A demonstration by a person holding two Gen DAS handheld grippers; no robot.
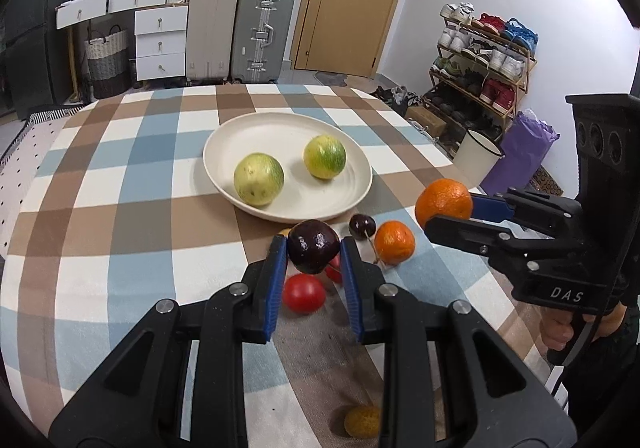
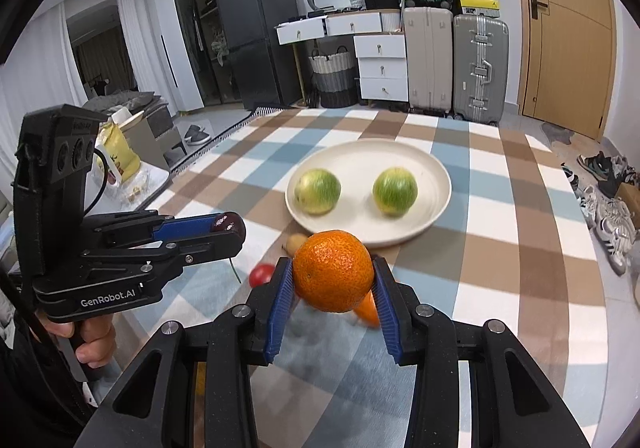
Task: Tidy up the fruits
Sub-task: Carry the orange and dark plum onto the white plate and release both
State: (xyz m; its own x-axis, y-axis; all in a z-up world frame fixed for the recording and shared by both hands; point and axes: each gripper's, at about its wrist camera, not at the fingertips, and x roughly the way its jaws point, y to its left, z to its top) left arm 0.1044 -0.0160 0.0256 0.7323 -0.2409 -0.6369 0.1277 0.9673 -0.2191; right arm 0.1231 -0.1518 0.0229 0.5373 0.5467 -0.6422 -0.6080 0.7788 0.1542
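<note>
The left claw (image 1: 314, 248) is clamped on a dark cherry (image 1: 313, 251), lifted off the checked bench (image 1: 120, 208). The right claw (image 2: 333, 276) grips an orange (image 2: 333, 275), hiding most of another orange (image 2: 367, 311) below. Beyond, two green fruits (image 2: 318, 190) sit apart on the plate (image 2: 434, 168).
</note>
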